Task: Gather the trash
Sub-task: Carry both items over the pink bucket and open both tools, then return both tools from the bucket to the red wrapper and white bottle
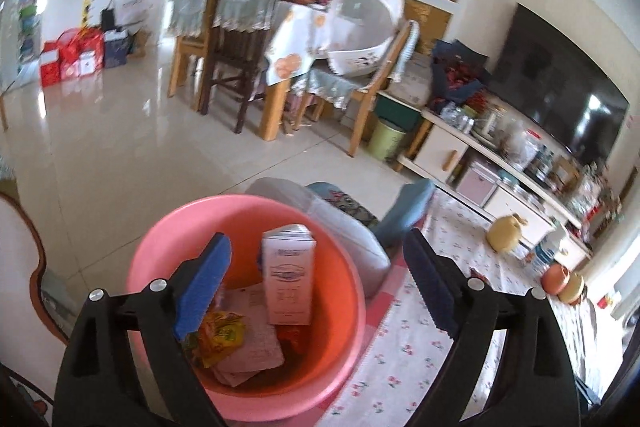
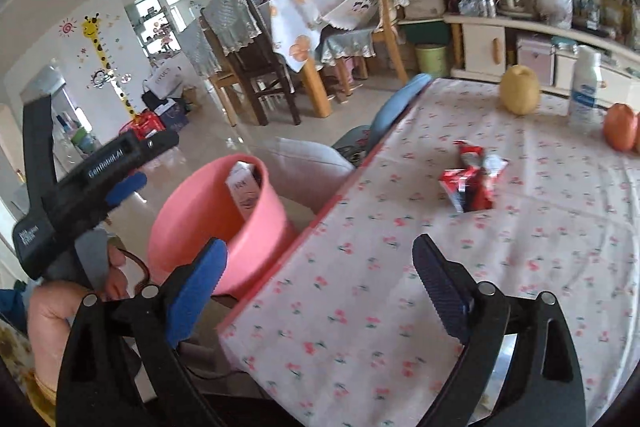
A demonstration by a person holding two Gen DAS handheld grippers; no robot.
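A pink bucket stands on the floor beside the table. Inside it lie a white carton, a yellow wrapper and a pinkish paper. My left gripper hangs open and empty right above the bucket. In the right wrist view the bucket sits left of the table edge, with the left gripper above it. A crumpled red wrapper lies on the floral tablecloth. My right gripper is open and empty, over the table's near edge, short of the wrapper.
On the table's far side are a yellow pear, a white bottle and an orange fruit. A grey cushion and a blue chair back sit between bucket and table. Dining chairs, a green bin and a TV cabinet stand beyond.
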